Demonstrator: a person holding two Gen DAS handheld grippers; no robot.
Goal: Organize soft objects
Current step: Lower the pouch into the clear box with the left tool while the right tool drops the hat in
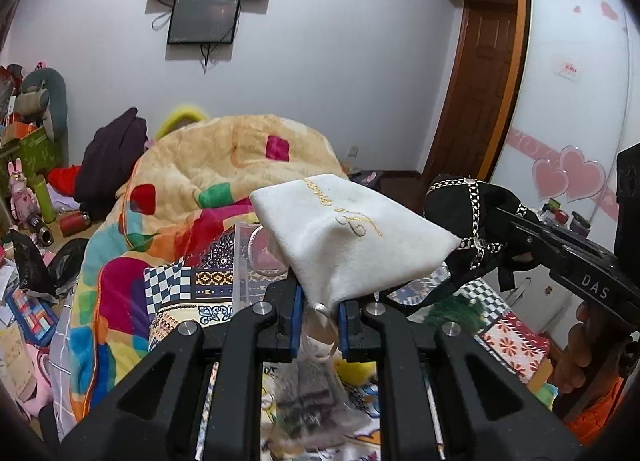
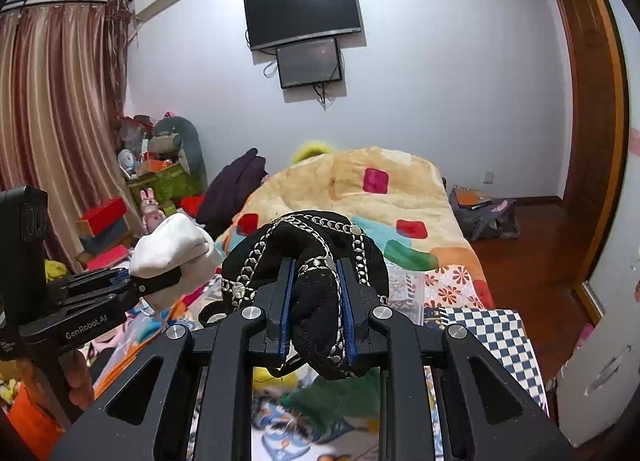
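Observation:
My left gripper [image 1: 319,315] is shut on a white velvet pouch [image 1: 352,237] with gold script, held up above the bed. The pouch also shows in the right wrist view [image 2: 170,247], at the left, in the left gripper [image 2: 160,281]. My right gripper [image 2: 316,301] is shut on a black knitted piece with silver chain trim [image 2: 312,245], also held above the bed. In the left wrist view the black piece [image 1: 464,213] hangs at the right from the right gripper [image 1: 496,229], just beside the pouch.
A bed with a colourful blanket heap [image 1: 224,165] lies ahead. A clear plastic box [image 1: 256,257] sits on the bed behind the pouch. Cluttered boxes and toys [image 1: 28,165] fill the left floor. A wooden door [image 1: 480,93] and a wardrobe [image 1: 580,81] stand right. A bag [image 2: 484,213] lies on the floor.

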